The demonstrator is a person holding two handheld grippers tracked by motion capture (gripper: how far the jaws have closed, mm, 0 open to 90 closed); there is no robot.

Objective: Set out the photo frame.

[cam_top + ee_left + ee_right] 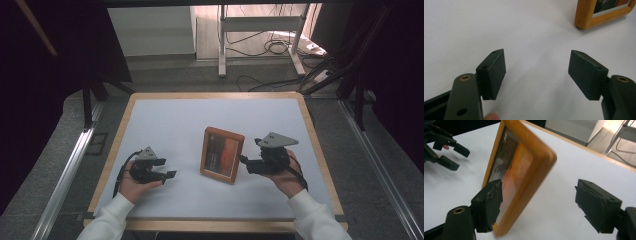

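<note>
Frame stands upright mid-tabletop, wooden. Right gripper spread wide just beside its right edge, pinching nothing. Left gripper spread, well apart, empty. Best approach: straddle that edge squarely before closing, or it tips. Open tabletop all around; near edge close.

High view: above the near edge, looking forward and down over desk. Gripper views: low, close along own fingers; all share picture frame.
</note>
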